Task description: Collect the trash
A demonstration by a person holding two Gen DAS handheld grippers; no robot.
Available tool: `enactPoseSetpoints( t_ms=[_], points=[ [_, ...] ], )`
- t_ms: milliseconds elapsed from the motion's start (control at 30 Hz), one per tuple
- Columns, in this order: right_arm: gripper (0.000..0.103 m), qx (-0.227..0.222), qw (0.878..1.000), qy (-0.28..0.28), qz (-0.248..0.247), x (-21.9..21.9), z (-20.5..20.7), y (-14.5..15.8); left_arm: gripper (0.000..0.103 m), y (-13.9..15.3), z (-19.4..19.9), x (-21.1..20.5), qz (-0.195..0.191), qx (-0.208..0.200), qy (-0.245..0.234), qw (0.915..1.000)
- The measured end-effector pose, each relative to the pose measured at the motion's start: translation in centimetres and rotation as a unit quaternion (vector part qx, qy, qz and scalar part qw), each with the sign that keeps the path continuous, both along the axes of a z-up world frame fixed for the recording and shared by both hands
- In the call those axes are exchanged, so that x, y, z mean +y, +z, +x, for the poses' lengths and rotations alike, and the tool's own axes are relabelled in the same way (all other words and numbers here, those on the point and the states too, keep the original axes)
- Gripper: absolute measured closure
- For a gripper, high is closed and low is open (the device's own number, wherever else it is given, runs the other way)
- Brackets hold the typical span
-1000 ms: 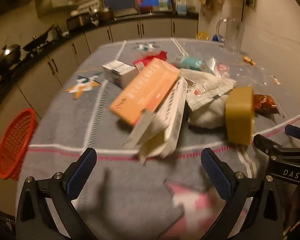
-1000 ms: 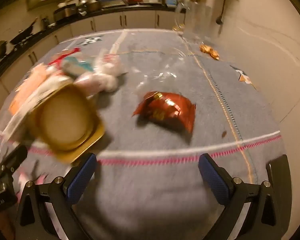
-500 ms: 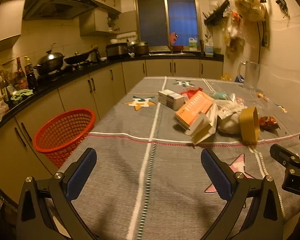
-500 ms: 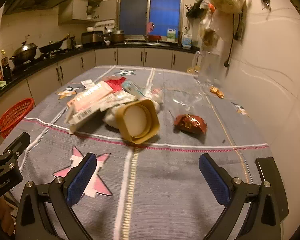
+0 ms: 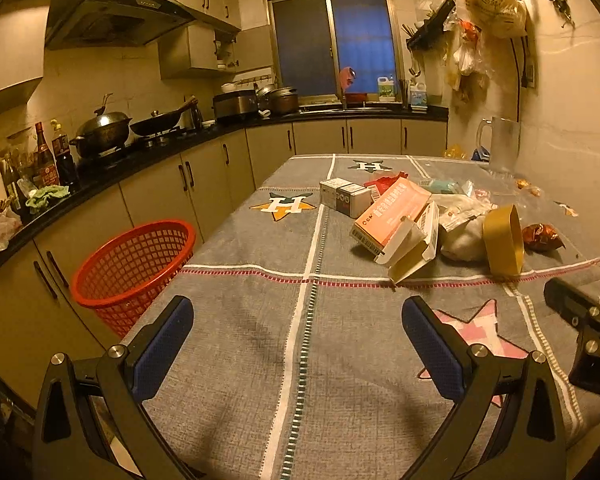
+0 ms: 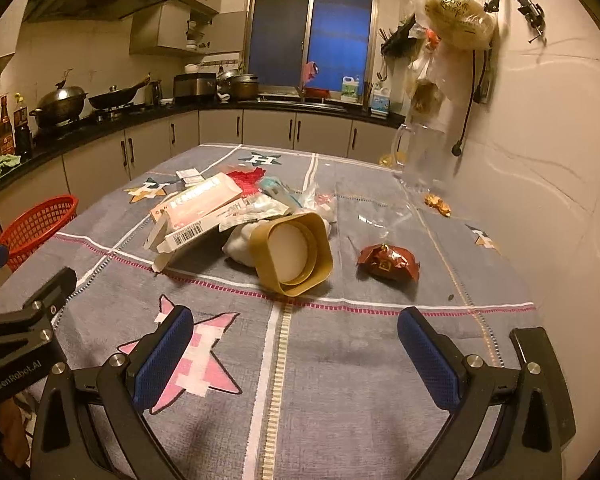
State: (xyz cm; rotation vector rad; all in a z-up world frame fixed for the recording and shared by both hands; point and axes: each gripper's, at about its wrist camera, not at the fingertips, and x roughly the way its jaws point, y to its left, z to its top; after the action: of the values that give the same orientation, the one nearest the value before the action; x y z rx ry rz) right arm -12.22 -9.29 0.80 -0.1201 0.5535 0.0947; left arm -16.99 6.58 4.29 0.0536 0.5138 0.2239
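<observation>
Left wrist view: the left claw is spread wide and grips nothing. It hangs above the bare near part of the worktop, well apart from the trash, which suggests a standby pose before a reach. The trash forms one heap on the far right of the cloth. An orange box leans on a white carton, so lifting either one probably disturbs the other. A yellow tub stands on its side beside a white wad. A red wrapper lies just beyond the tub. A small grey box sits behind the heap. A red basket stands on the floor just beside the worktop's left edge, below the surface. It is the likely receptacle, placed so that items can drop over the edge. Part of the right claw's frame shows at the right border.

Right wrist view: the right claw is likewise spread and empty, above the near cloth. The tub faces the camera with its open mouth and touches the wad behind it. The wrapper lies alone to the right, apart from the heap, which makes it the simplest first pick for this claw. The orange box and carton overlap on the left. The basket shows at the far left. No item is collected yet.
</observation>
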Motion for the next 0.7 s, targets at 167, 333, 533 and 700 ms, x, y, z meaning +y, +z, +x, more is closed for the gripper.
enactPoseSetpoints(
  t_ms=[167, 333, 533, 700],
  points=[
    [0.0, -0.006, 1.0, 0.001, -0.002, -0.05, -0.17, 0.13, 0.0, -0.19, 0.15, 0.16, -0.006, 0.004, 0.0, 1.0],
    [0.0, -0.004, 1.0, 0.0, -0.004, -0.05, -0.15, 0.31, 0.0, -0.13, 0.21, -0.01, -0.003, 0.003, -0.001, 1.0],
    [0.0, 0.001, 1.0, -0.007, 0.001, -0.18, 0.15, 0.21, 0.0, -0.19, 0.2, -0.04, -0.003, 0.004, -0.002, 1.0],
    [0.0, -0.024, 0.999, -0.021, 0.019, -0.96, -0.49, 0.77, 0.0, -0.1, -0.03, -0.14, -0.003, -0.003, -0.003, 1.0]
  ],
)
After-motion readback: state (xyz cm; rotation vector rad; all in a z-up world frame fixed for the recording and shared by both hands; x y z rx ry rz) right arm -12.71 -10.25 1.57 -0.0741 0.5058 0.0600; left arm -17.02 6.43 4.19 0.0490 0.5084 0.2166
